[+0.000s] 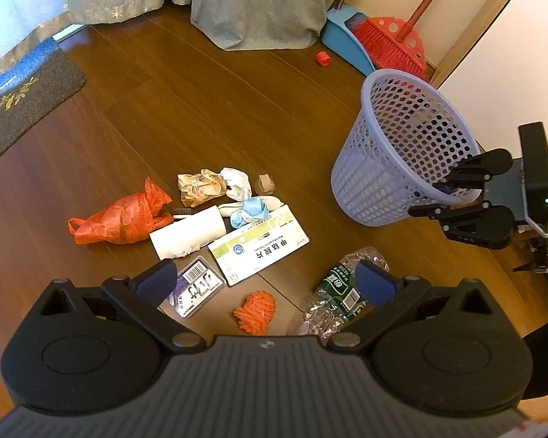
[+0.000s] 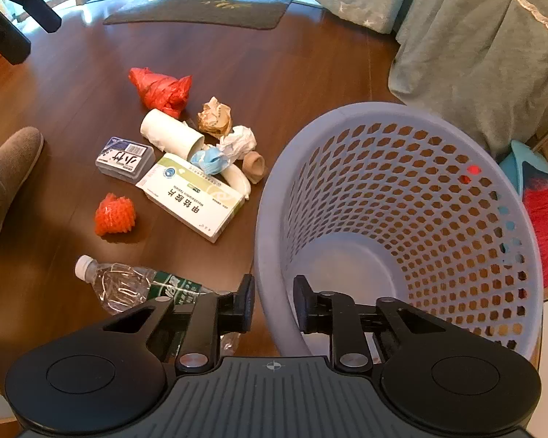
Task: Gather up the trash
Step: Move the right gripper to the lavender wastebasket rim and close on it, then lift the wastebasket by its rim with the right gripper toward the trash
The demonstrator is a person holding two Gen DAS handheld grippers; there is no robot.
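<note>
Now the right hand-held gripper (image 2: 273,304) straddles the basket (image 2: 270,219) rim, jaws narrowed, one finger inside, one outside.

The left wrist camera sits behind its own two fingers and looks steeply down on the wooden floor (image 1: 208,102), from rather high, toward the curtain (image 1: 259,3) at the far edge. The right wrist camera also looks steeply down, but it is very near to the lilac basket (image 2: 274,241), whose rim fills the right part of its picture. Both views share the basket (image 1: 358,186), the heap of trash around the medicine box (image 1: 259,246) (image 2: 193,197), and the dark mat (image 1: 22,98) (image 2: 201,9).
</note>
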